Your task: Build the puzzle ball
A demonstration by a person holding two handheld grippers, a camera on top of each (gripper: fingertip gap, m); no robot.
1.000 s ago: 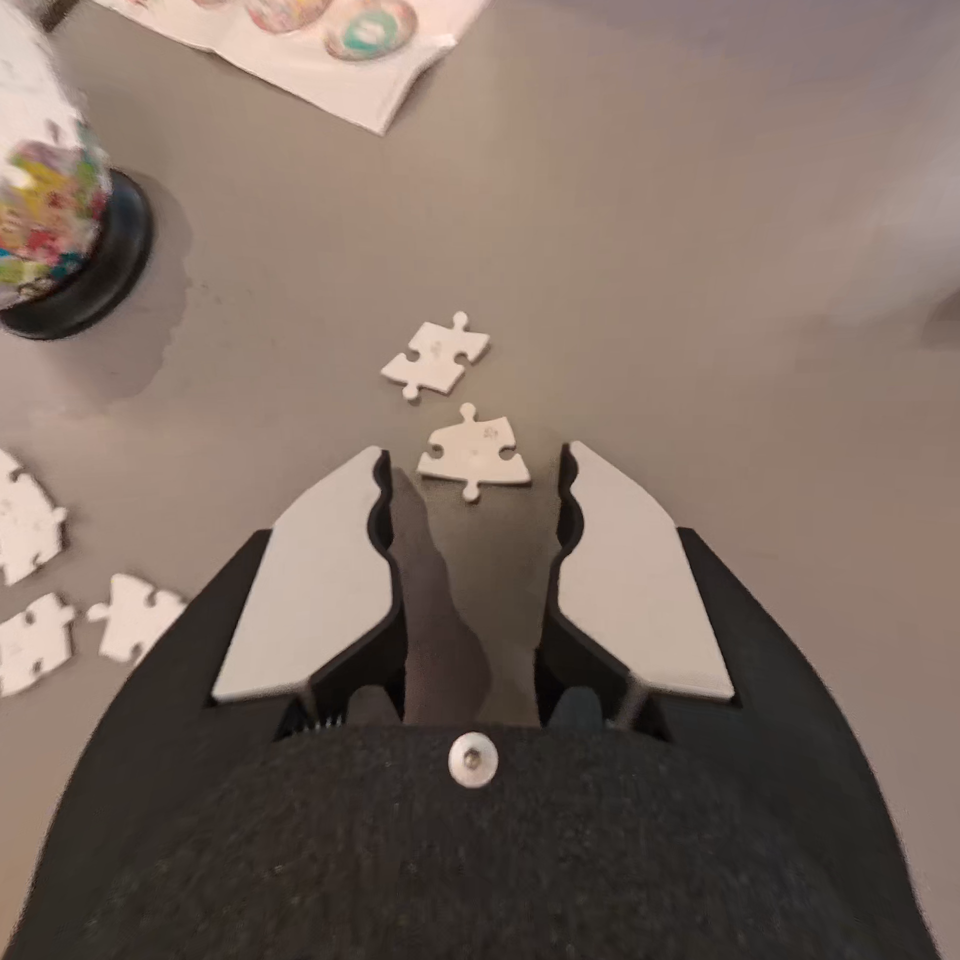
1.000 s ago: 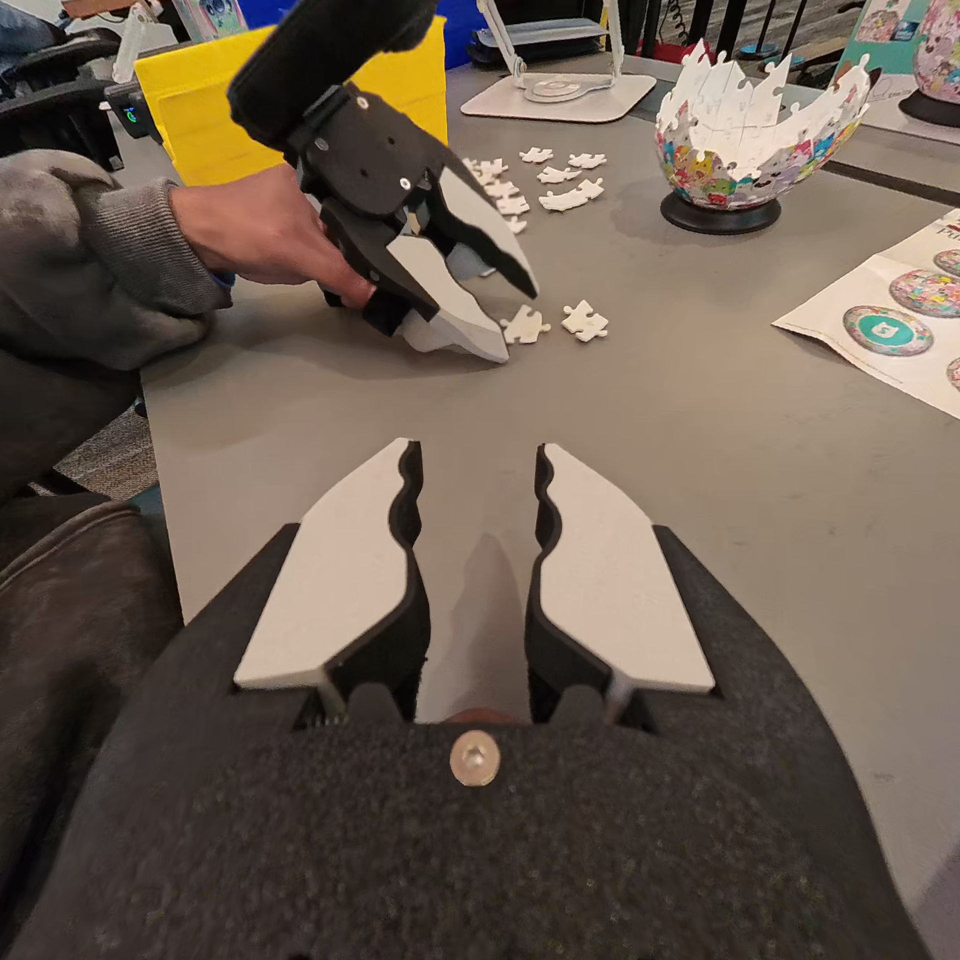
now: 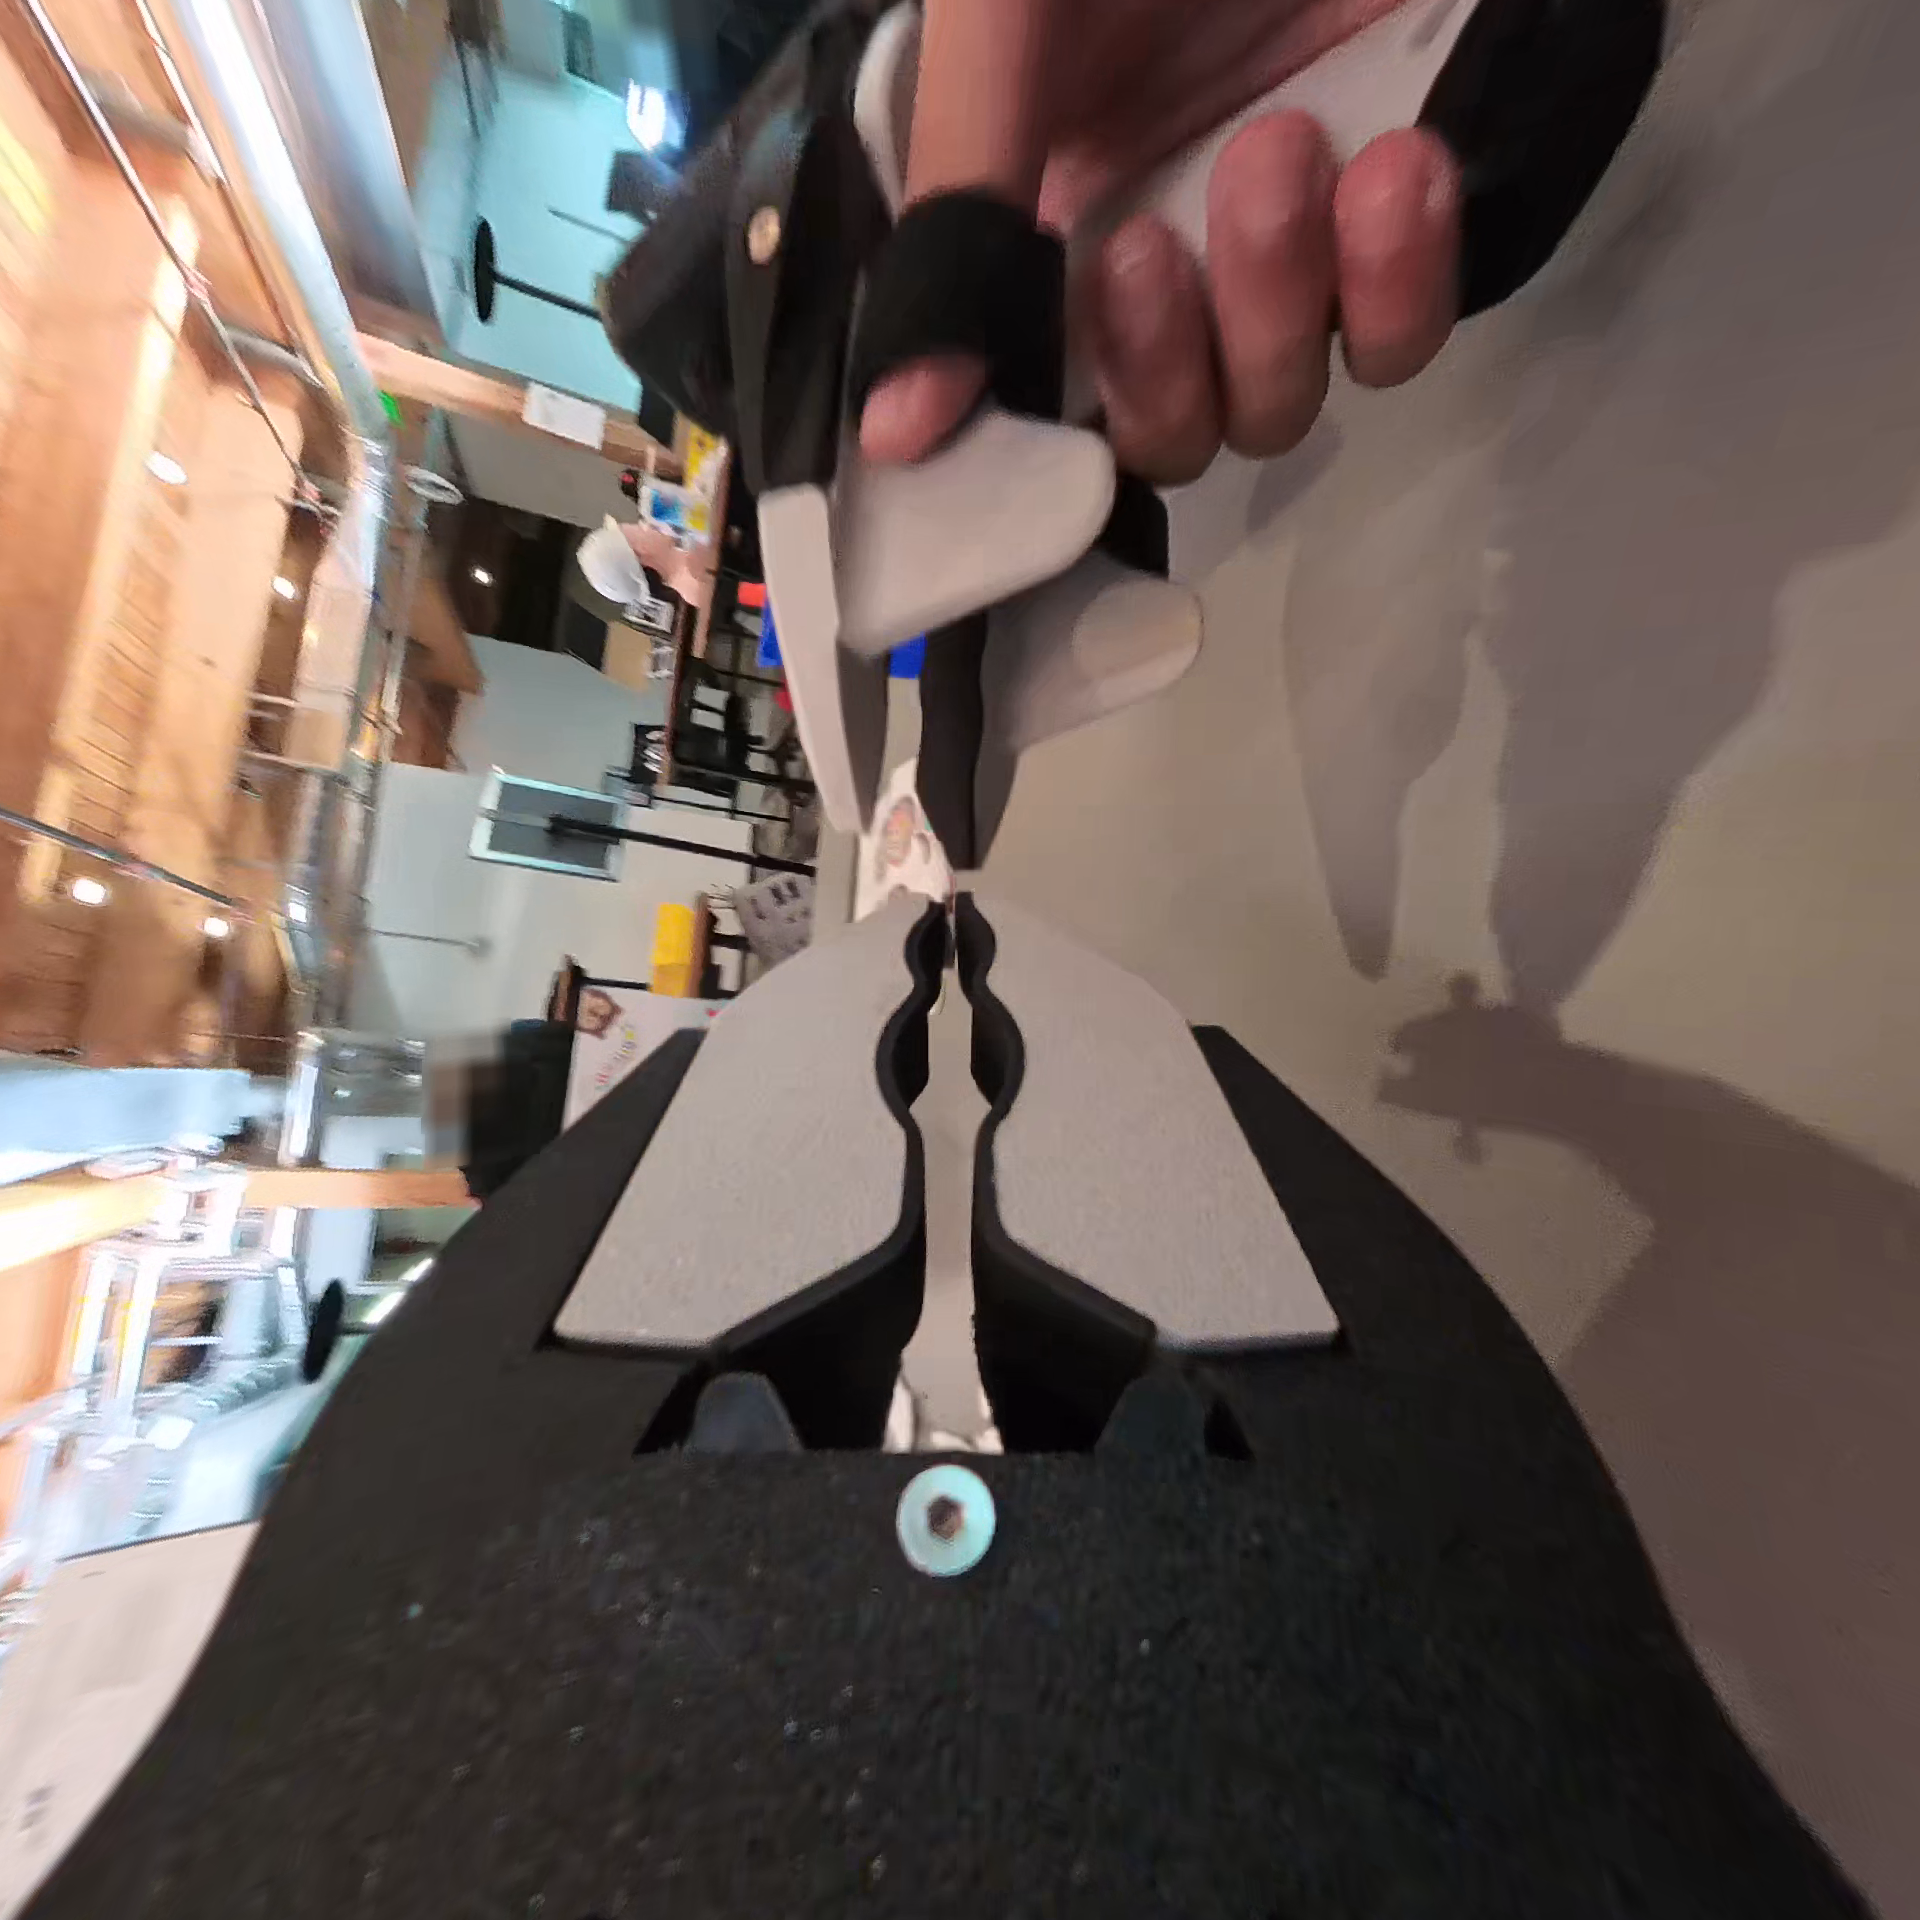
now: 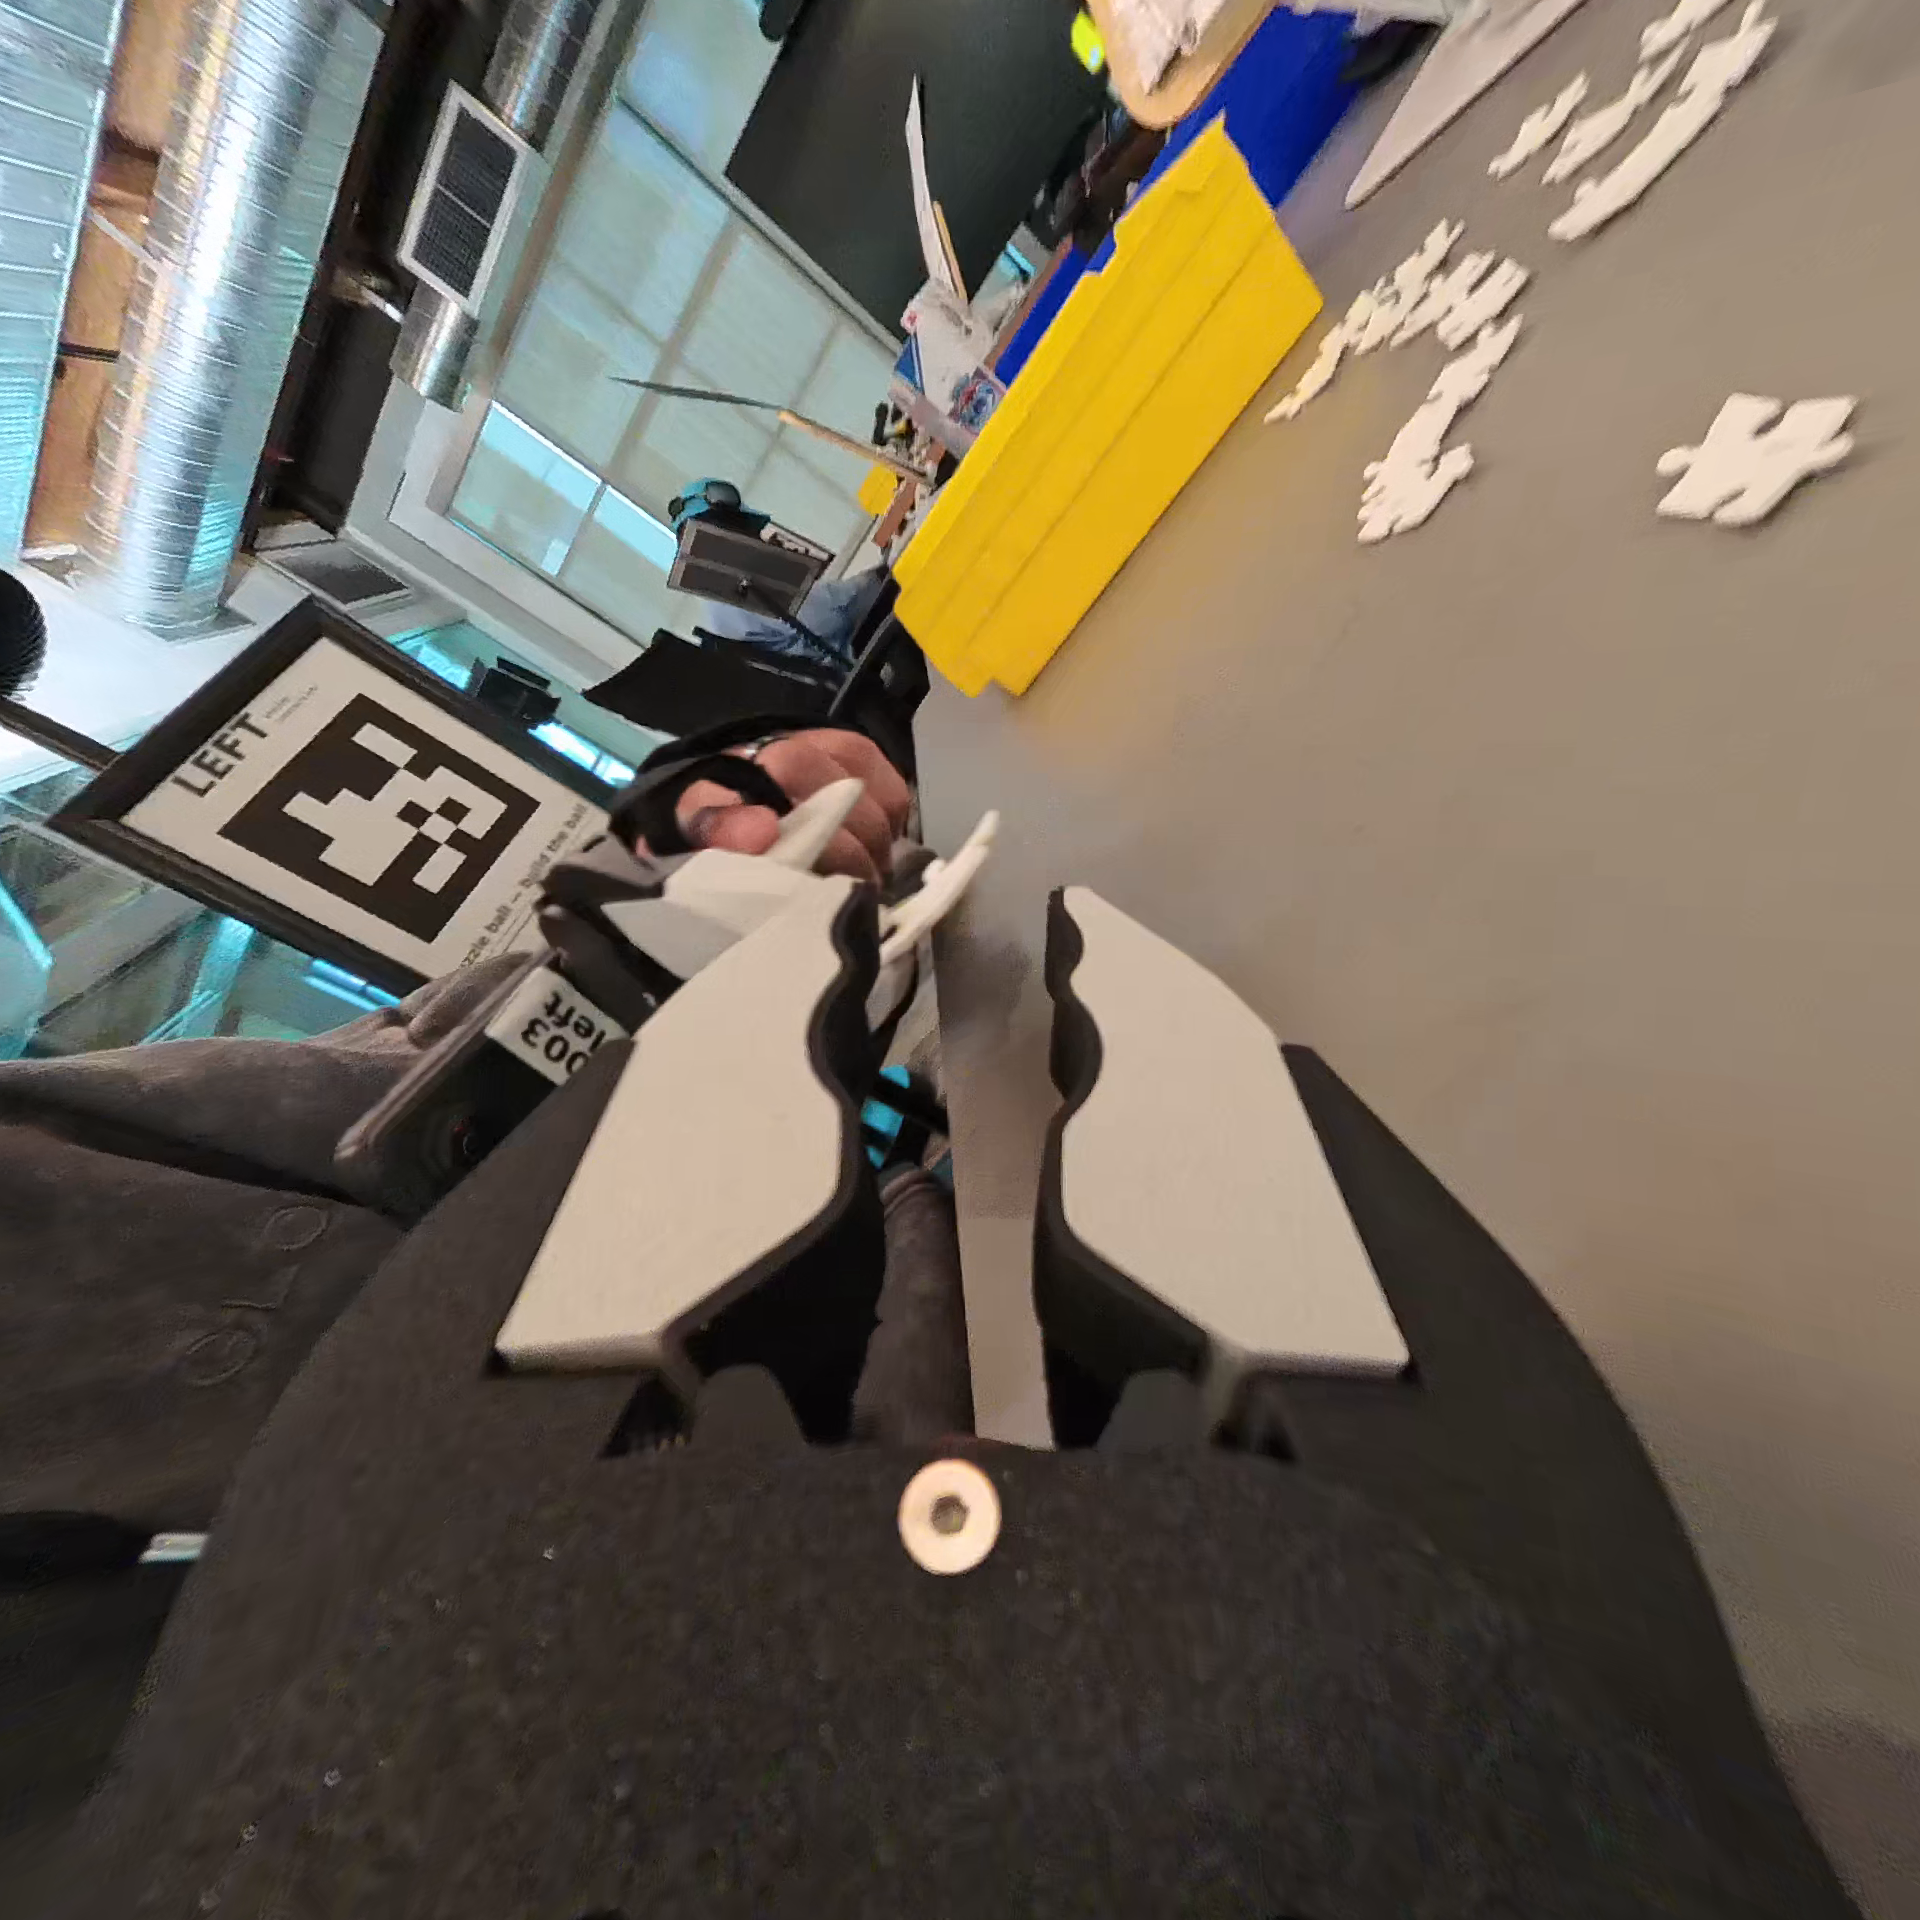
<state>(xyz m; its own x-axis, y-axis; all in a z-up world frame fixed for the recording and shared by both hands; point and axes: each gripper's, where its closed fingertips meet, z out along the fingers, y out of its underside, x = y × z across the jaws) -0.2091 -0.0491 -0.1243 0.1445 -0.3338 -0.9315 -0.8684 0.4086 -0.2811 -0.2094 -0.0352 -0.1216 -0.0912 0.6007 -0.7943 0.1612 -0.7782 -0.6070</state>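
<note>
My left gripper (image 3: 951, 928) is shut on a white puzzle piece, which shows only edge-on at its tips (image 3: 943, 891). It is held above the grey table (image 3: 1558, 727) and rolled on its side. My right gripper (image 3: 909, 842), held by a hand, faces it tip to tip and is open. In the right wrist view the right gripper (image 4: 961, 904) is open, and the puzzle piece (image 4: 940, 883) sticks out of the left gripper (image 4: 810, 888) into the gap near my right gripper's left fingertip. The puzzle ball is out of view.
Several loose white pieces (image 4: 1756, 457) lie on the table (image 4: 1455, 831) farther off, with a cluster (image 4: 1434, 312) beyond. A yellow bin (image 4: 1101, 416) stands at the table's edge. A framed marker sign (image 4: 332, 800) and a person's grey sleeve (image 4: 208, 1143) are to the left. Both grippers' tips are close together, under 4 cm apart.
The left gripper was open over a piece on the table; it is now shut on a piece and lifted. Both grippers have rolled sideways and come tip to tip.
</note>
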